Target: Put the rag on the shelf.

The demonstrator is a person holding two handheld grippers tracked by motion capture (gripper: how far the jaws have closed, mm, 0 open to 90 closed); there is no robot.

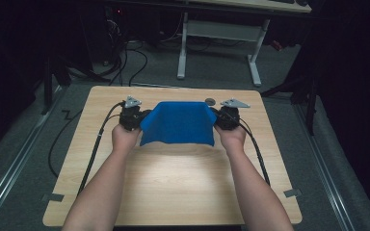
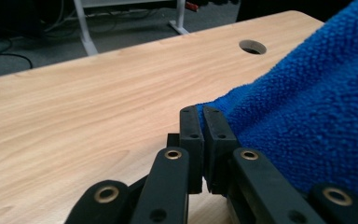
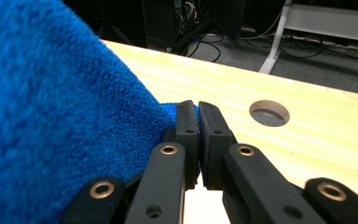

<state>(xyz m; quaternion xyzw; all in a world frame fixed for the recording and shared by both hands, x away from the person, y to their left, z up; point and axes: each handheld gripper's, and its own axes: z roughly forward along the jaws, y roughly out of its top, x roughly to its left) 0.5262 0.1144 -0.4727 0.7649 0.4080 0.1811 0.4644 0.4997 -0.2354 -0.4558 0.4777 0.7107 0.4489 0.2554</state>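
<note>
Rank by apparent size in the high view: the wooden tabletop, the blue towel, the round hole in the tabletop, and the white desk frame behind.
1. Wooden tabletop
2. Blue towel, held up off the table
3. White desk frame; farther from the camera and cut off at the top, so its rank is unsure
4. Round hole, smallest

Hidden and cut-off parts around the blue cloth

In the high view the blue cloth (image 1: 178, 123) covers the jaw tips of the left gripper (image 1: 134, 117) and the right gripper (image 1: 224, 118) (the pinched corners cannot be made out there), and the table (image 1: 173, 192) loses its near edge at the bottom of the frame; in the left gripper view the cloth (image 2: 317, 121) runs off the right edge, in the right gripper view it (image 3: 51, 116) runs off the left, and the table hole (image 3: 269, 113) looks blurred
</note>
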